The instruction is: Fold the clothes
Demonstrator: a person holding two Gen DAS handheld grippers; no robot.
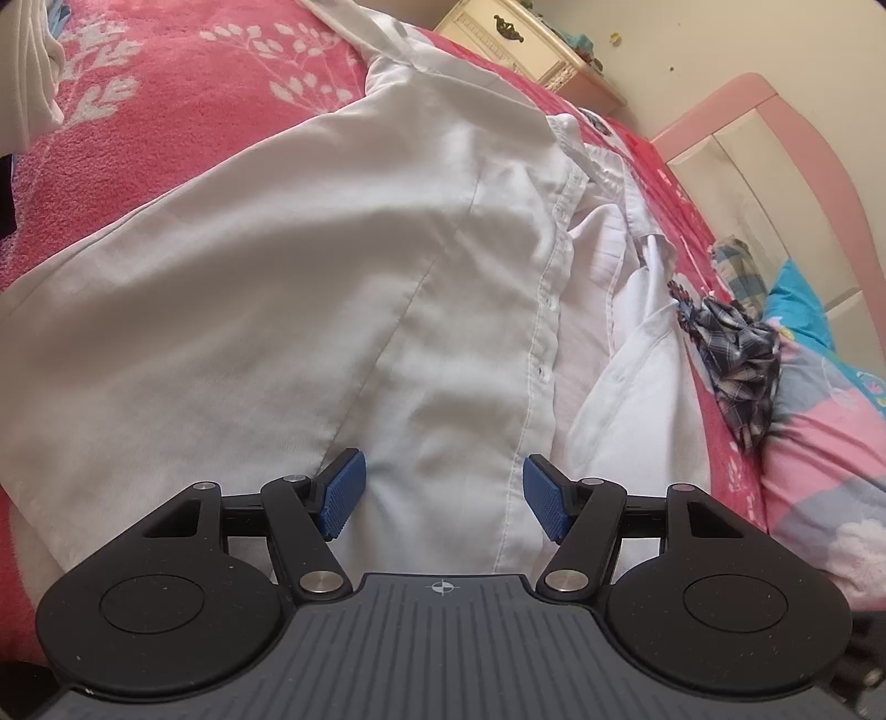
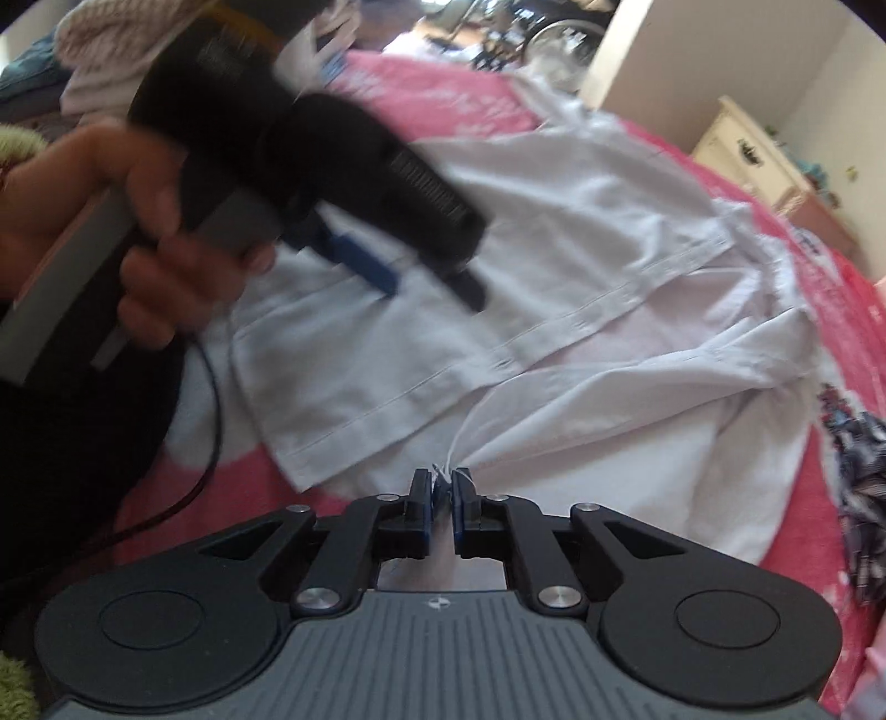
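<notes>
A white button-up shirt (image 1: 277, 277) lies spread on the pink bedspread (image 1: 166, 111), front panels partly open and its button placket running down the middle. My left gripper (image 1: 443, 487) hovers open just over the shirt's lower front, its blue pads (image 1: 343, 493) apart with nothing pinched. In the right wrist view the shirt (image 2: 554, 249) stretches away, and my right gripper (image 2: 442, 487) is shut on a small bunch of its white fabric at the near edge. A hand (image 2: 155, 266) holds the left gripper (image 2: 426, 282) above the shirt's left part.
A dark plaid cloth (image 1: 736, 354) lies crumpled right of the shirt, beside a pink and blue pillow (image 1: 830, 432). A cream nightstand (image 1: 515, 39) and pink headboard (image 1: 803, 138) stand beyond the bed. Piled clothes (image 2: 99, 50) sit at the far left. A black cable (image 2: 205, 443) hangs below the hand.
</notes>
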